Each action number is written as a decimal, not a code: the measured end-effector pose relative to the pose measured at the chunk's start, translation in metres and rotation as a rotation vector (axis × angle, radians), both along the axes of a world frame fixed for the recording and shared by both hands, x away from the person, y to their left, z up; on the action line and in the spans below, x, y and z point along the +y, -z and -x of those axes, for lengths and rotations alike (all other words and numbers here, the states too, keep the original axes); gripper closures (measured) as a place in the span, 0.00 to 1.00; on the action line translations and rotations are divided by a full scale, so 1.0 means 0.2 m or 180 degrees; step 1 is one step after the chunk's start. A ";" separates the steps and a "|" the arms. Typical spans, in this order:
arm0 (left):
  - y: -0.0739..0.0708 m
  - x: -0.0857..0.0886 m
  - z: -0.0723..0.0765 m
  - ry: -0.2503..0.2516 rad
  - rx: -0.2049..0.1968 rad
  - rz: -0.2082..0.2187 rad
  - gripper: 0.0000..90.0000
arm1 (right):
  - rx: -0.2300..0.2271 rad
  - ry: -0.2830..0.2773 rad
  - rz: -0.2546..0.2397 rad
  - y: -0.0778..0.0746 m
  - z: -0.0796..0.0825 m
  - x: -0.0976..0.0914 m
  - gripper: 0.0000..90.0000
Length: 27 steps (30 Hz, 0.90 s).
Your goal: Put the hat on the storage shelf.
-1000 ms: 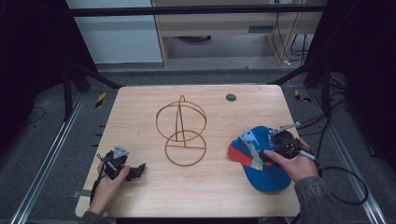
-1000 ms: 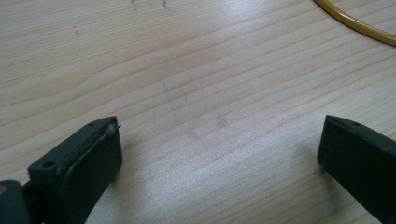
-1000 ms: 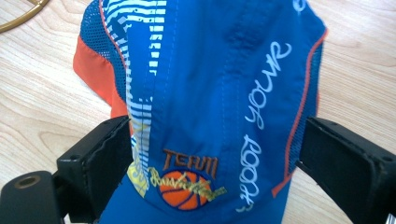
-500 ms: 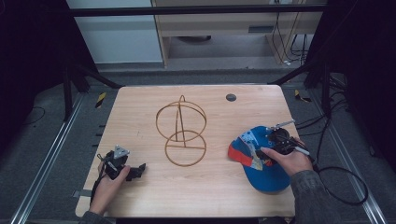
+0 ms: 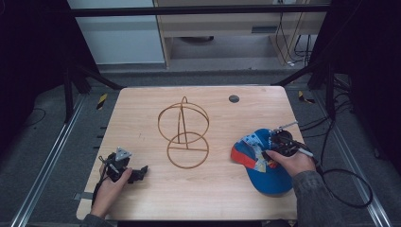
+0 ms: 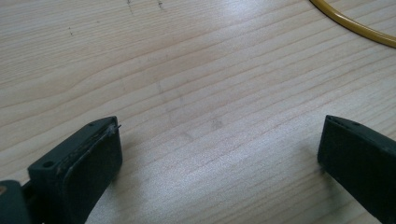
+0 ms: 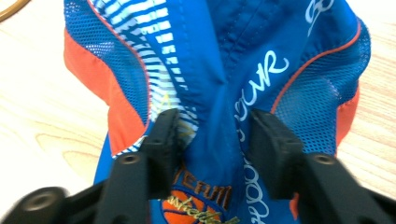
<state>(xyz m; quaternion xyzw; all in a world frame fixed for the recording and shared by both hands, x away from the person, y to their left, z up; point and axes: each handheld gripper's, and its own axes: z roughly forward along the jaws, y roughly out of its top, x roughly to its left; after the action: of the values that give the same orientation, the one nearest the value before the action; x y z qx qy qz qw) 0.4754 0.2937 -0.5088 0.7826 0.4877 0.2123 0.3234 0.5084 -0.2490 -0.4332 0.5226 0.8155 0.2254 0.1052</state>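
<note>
Pinching a fold of the blue cap (image 7: pixel 224 70), the right gripper (image 7: pixel 212 135) has just been closing its jaws, crown fabric bunched between the pads. Beyond its tips lies the wire stand (image 5: pixel 183 132). Well apart, the left gripper (image 6: pixel 219 154) rests spread on the bare table (image 6: pixel 187 70).

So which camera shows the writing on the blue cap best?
The right gripper view: the cap is close, its white lettering and orange badge legible. The high view shows the whole cap, small, lettering unreadable.
</note>
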 end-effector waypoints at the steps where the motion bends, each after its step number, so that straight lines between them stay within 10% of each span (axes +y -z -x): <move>1: 0.00 0.00 0.00 0.0008 0.0006 -0.0009 0.00 | 0.0003 -0.0008 -0.0019 0.00 0.00 0.00 0.66; 14: 0.00 0.00 0.00 0.0003 0.0000 0.0004 0.00 | -0.0020 -0.0159 -0.0173 -0.04 0.02 -0.03 0.97; 27: 0.00 0.00 0.00 0.0003 0.0001 0.0004 0.00 | -0.0151 -0.0355 -0.0138 -0.23 0.03 -0.03 0.99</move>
<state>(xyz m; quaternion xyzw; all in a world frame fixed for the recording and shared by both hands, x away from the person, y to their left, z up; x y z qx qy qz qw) 0.4753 0.2935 -0.5088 0.7827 0.4876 0.2117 0.3239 0.5019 -0.2542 -0.3866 0.4729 0.8356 0.2609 0.1004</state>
